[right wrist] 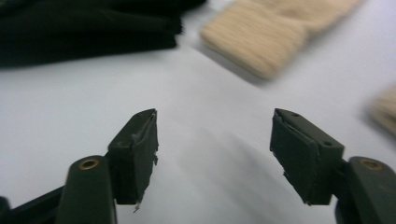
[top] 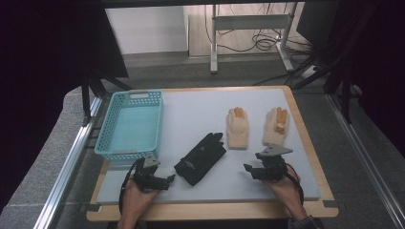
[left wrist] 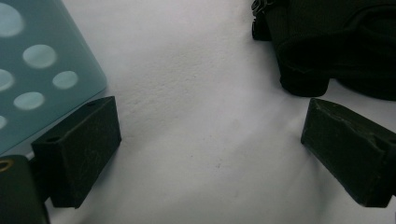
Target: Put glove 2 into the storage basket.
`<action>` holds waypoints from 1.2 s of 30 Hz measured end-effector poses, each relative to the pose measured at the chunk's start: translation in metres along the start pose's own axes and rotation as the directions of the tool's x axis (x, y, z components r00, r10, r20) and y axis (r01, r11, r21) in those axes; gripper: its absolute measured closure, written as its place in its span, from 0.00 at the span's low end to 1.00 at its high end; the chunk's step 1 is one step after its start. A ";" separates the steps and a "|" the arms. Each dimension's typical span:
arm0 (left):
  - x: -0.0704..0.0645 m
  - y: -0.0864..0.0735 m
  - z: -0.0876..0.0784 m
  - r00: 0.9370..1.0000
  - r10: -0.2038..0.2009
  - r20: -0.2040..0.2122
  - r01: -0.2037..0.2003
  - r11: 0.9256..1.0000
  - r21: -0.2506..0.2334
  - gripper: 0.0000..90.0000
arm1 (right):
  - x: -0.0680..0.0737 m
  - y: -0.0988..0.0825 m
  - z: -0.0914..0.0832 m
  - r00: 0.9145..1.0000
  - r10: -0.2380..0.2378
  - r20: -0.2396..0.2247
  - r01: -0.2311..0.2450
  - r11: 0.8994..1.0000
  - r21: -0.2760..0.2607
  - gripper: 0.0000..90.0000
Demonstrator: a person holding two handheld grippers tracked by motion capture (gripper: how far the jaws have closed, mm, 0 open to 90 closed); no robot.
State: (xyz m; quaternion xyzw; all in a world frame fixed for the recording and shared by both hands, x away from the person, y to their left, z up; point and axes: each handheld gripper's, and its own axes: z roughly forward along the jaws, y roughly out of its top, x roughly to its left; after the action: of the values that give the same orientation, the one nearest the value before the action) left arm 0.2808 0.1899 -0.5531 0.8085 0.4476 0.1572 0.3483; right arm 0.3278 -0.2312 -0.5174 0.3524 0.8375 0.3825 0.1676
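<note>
A pale grey mat covers the desk (top: 267, 100), whose wooden edge frames it, with a dark carpeted floor and the white metal legs of another stand at the top of the high view.

Nearest, at the lower left of the high view, the left gripper (top: 168, 180) rests low over the mat in the person's hand, pointing toward the middle of the frame. In the left gripper view its fingers (left wrist: 77, 151) stand wide apart with bare mat between them and nothing in their hold; the black glove's cuff lies just beyond the far finger at the upper right of that view, apart from it.

At the lower right of the high view, the right gripper (top: 250, 169) is held just above the mat, pointing left. In the right gripper view its fingers (right wrist: 135, 156) are well open and empty, with bare mat between them.

Between the two grippers, a little higher in the frame, the black glove (top: 200, 158) lies flat on the mat, its fingertips angled toward the upper right. Beyond the right gripper, two cream knitted gloves with orange fingertips lie side by side, cuffs toward the person: the left cream glove (top: 238, 128) and the right cream glove (top: 276, 126), near each other but not touching.

Farthest, at the upper left of the mat, stands a turquoise basket (top: 102, 143) with perforated walls.
</note>
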 end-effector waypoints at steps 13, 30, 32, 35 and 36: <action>0.000 0.000 0.000 1.000 0.000 0.006 0.000 1.000 0.000 0.05 | -0.012 -0.015 0.004 0.997 0.018 0.076 -0.021 0.999 0.041 0.24; -0.004 0.001 -0.011 0.995 -0.021 0.095 0.023 0.999 -0.026 0.07 | -0.012 -0.016 0.004 0.997 0.021 0.076 -0.024 0.999 0.039 0.24; -0.007 0.006 -0.014 0.995 -0.014 0.094 0.017 1.000 -0.022 0.06 | -0.012 -0.016 0.004 0.997 0.021 0.077 -0.024 0.999 0.038 0.24; -0.012 0.014 -0.020 0.995 -0.007 0.103 0.010 0.999 -0.030 0.06 | -0.012 -0.016 0.004 0.997 0.020 0.078 -0.023 0.999 0.038 0.24; -0.014 0.016 -0.021 0.994 -0.005 0.109 0.009 0.999 -0.034 0.05 | -0.012 -0.016 0.004 0.997 0.020 0.078 -0.023 0.999 0.038 0.24</action>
State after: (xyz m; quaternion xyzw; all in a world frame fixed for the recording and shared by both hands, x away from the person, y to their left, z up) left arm 0.2715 0.1815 -0.5260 0.8081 0.4281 0.1192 0.3866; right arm 0.3310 -0.2451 -0.5321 0.3793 0.8338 0.3540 0.1888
